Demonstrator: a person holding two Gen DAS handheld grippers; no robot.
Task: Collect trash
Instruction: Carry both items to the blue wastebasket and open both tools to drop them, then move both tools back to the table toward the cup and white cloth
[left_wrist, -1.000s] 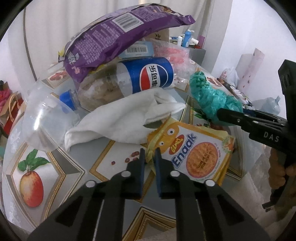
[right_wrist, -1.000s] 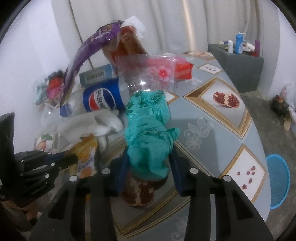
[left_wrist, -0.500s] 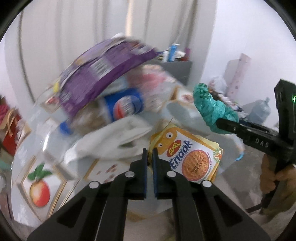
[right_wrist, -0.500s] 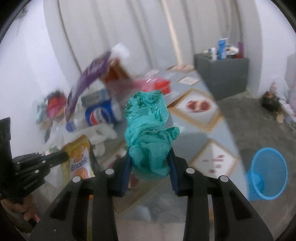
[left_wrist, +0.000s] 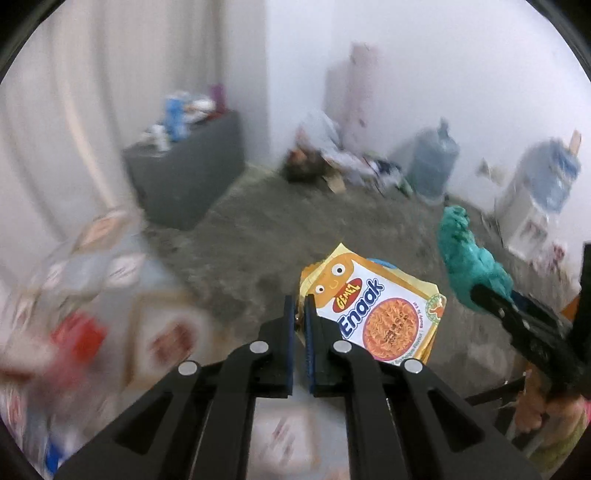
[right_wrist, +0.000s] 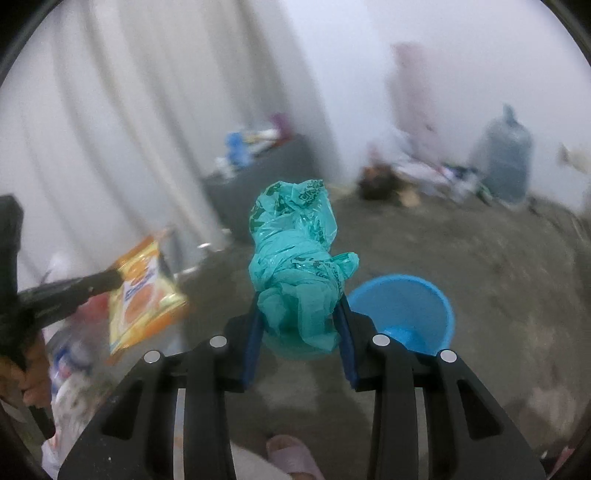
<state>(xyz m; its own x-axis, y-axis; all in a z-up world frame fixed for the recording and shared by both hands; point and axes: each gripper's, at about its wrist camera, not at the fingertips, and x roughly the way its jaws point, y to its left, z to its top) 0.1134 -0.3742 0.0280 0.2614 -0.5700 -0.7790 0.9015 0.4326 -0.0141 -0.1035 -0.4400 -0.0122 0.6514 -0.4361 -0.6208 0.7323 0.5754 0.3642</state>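
My left gripper (left_wrist: 299, 308) is shut on the corner of a yellow Enaak noodle wrapper (left_wrist: 376, 310) and holds it in the air over the floor. My right gripper (right_wrist: 300, 306) is shut on a bunched teal plastic bag (right_wrist: 299, 266). A blue bin (right_wrist: 402, 314) stands on the floor just right of and below the bag. The right gripper with the teal bag (left_wrist: 469, 258) shows at the right of the left wrist view. The left gripper with the wrapper (right_wrist: 144, 291) shows at the left of the right wrist view.
The table edge with blurred trash (left_wrist: 74, 332) lies at the left. A grey cabinet (left_wrist: 184, 177) stands by the curtain. A water jug (right_wrist: 502, 162) and floor clutter (left_wrist: 332, 162) line the far wall. A slippered foot (right_wrist: 291, 454) is below the right gripper.
Both grippers have swung right, away from the table and out over the floor, each carrying its piece of trash. The blue bin is now close under the right gripper.
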